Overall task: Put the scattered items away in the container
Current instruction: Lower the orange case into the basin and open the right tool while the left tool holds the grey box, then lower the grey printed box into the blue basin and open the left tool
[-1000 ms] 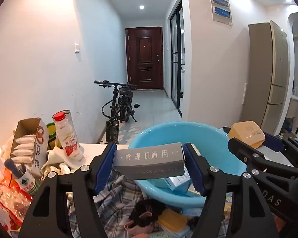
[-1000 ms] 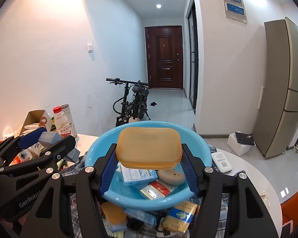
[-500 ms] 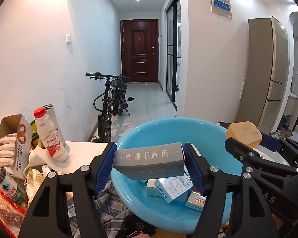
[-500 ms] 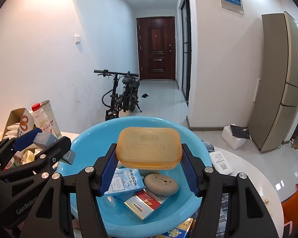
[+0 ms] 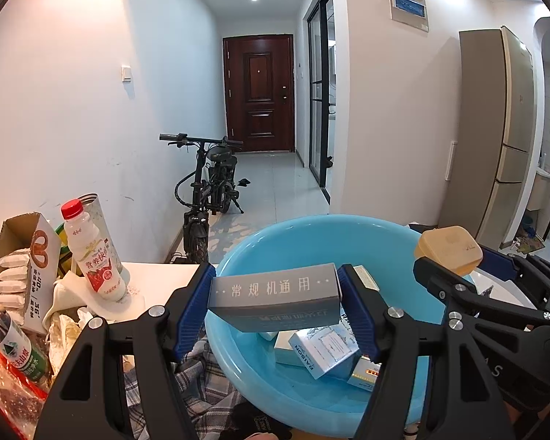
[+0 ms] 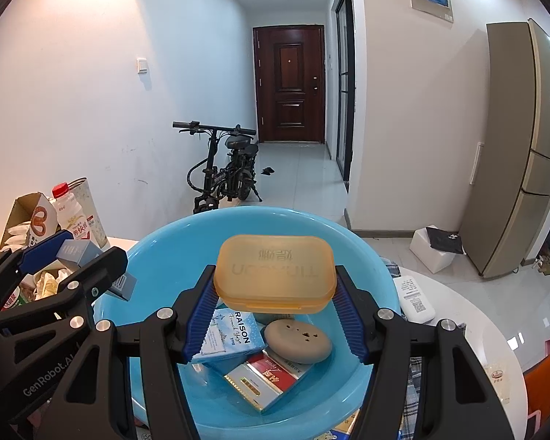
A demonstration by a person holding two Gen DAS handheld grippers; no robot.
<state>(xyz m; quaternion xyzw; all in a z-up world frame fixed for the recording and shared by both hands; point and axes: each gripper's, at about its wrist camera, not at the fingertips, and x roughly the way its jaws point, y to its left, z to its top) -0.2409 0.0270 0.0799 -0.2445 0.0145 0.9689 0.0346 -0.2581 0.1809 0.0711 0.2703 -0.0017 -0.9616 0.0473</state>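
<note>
Left gripper: clamped on grey box, long axis crosswise.
Right gripper: clamped on orange soap case.
Blue basin: directly beneath both loads.

The grey printed carton hides part of the light-blue plastic basin's contents; the orange translucent plastic soap case covers more there.

White round table: blue basin sat mid-top on plaid cloth; remote lay just right of basin; milk bottle upright at left.
</note>
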